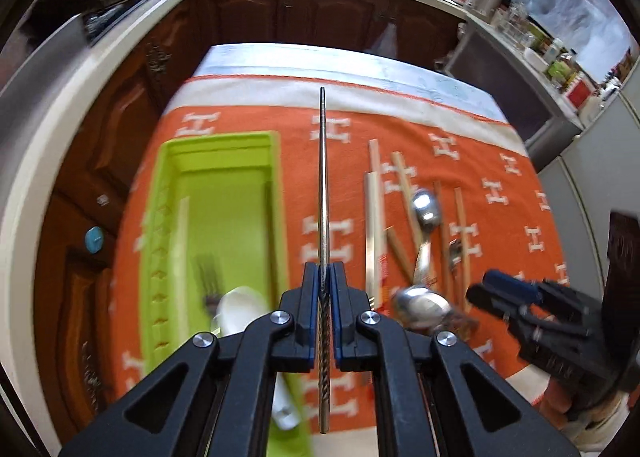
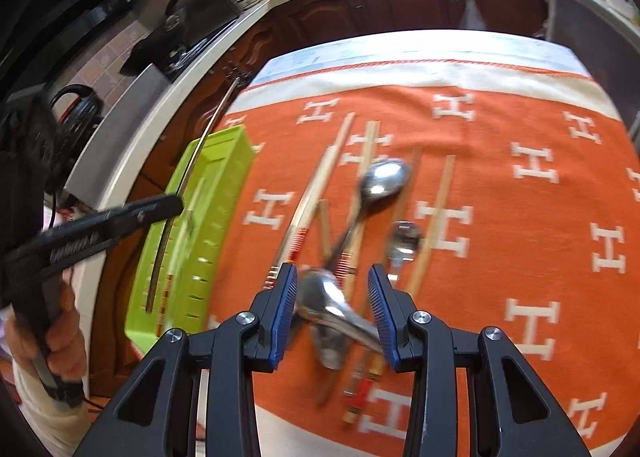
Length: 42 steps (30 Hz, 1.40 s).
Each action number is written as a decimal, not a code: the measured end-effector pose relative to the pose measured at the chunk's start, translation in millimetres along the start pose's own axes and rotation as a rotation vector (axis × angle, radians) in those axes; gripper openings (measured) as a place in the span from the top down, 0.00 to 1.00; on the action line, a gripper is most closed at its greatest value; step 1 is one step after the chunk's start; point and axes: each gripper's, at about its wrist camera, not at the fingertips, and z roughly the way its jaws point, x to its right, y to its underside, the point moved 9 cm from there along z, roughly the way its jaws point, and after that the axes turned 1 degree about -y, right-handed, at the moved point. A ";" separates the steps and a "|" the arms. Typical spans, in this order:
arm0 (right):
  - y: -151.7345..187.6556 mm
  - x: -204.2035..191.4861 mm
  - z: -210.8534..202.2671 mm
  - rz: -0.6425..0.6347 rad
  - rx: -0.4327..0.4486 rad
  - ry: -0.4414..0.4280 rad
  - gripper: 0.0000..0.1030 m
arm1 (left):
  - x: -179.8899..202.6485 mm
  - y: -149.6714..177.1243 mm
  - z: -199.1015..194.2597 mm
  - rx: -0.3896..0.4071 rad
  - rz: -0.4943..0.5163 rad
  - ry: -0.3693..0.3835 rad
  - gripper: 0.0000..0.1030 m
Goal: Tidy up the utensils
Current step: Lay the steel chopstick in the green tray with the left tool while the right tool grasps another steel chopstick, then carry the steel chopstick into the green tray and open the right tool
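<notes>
My left gripper [image 1: 324, 269] is shut on a thin metal chopstick [image 1: 323, 177] that points straight ahead, held above the cloth just right of the green tray [image 1: 168, 149]. In the tray lie a fork [image 1: 208, 277] and a white spoon [image 1: 240, 313]. In the right wrist view the left gripper [image 2: 160, 205] holds the metal chopstick [image 2: 200, 145] over the green tray [image 2: 224, 161]. My right gripper [image 2: 332, 297] stands open above a pile of wooden chopsticks [image 2: 312, 197] and metal spoons [image 2: 384, 177]. One spoon [image 2: 332, 309] lies below its jaws, with neither pad on it.
An orange cloth [image 2: 520, 217] with white H marks covers the table. Dark wooden cabinets [image 1: 280, 13] and a pale counter run behind and to the left. A hand [image 2: 52, 337] grips the left tool's handle. The right gripper [image 1: 500, 289] shows at the right edge.
</notes>
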 end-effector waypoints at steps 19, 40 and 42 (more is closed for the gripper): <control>-17.1 -51.1 94.6 0.187 -0.191 -0.041 0.73 | -79.8 46.4 2.1 -0.031 -0.106 -0.095 0.97; -14.2 -59.7 136.0 0.115 -0.256 0.131 0.79 | -102.3 53.0 1.2 -0.032 -0.170 -0.109 0.87; -15.2 -66.0 138.6 0.067 -0.235 0.182 0.79 | -104.9 51.0 -2.8 -0.018 -0.176 -0.112 0.85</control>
